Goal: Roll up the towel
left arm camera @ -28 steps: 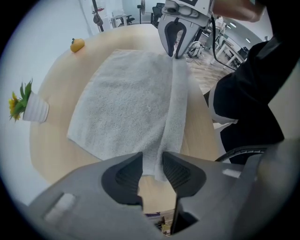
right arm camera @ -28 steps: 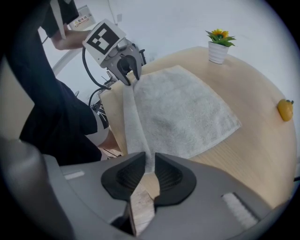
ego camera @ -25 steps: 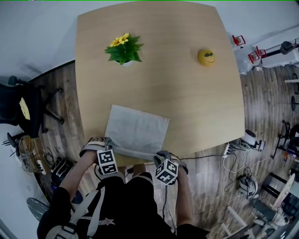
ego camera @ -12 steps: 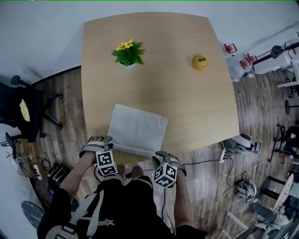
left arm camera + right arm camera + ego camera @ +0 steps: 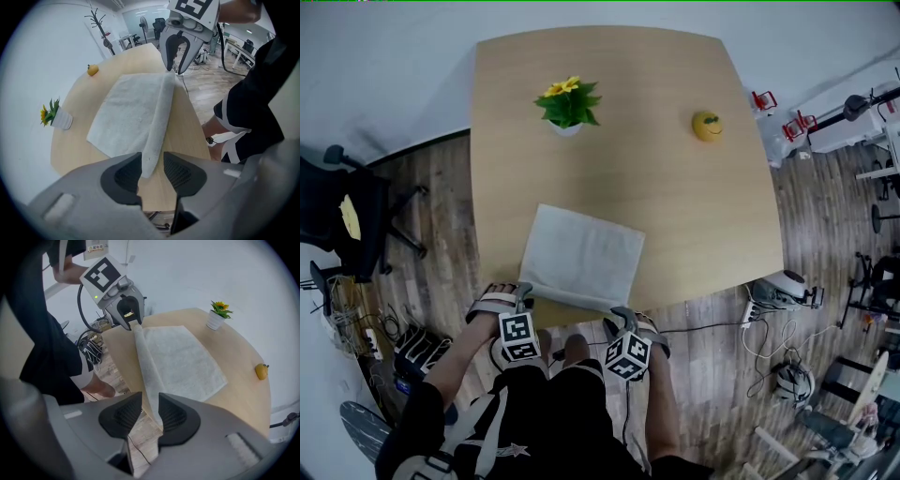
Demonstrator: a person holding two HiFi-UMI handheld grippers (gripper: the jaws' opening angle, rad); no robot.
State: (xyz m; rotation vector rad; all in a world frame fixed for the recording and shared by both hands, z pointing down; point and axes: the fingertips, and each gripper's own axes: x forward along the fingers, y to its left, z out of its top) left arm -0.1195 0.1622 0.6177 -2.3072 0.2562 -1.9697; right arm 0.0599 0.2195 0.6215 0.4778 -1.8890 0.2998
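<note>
The white rectangular cloth towel point(image 5: 586, 255) lies on the light wooden desk point(image 5: 675, 206), close to the edge where the person stands and a little askew to it. Its near edge is turned over into a low, narrow roll that runs from one gripper to the other. The rest of the cloth spreads flat, away from the person.

The left gripper point(image 5: 522, 294) points steeply down at the left end of that roll. Seen in the left gripper view, the roll's end sits between the jaws, which are opening. It lies close to one pad, and a strip of bare desk shows between it and the other, so nothing is pinched.

The right gripper point(image 5: 622, 318) stands the same way at the right end. In the right gripper view the tip of the roll reaches into the narrower slot between its jaws, which are also opening. I see no pad pressing on it, and the wood-plank floor point(image 5: 441, 234) shows through the lower part of the gap.

Toward the far side of the desk stand a small potted plant with yellow flowers point(image 5: 569, 103) and a yellow round smiley toy point(image 5: 707, 125), both well apart from the towel. A black office chair point(image 5: 347, 220) stands on the floor beside the desk.
</note>
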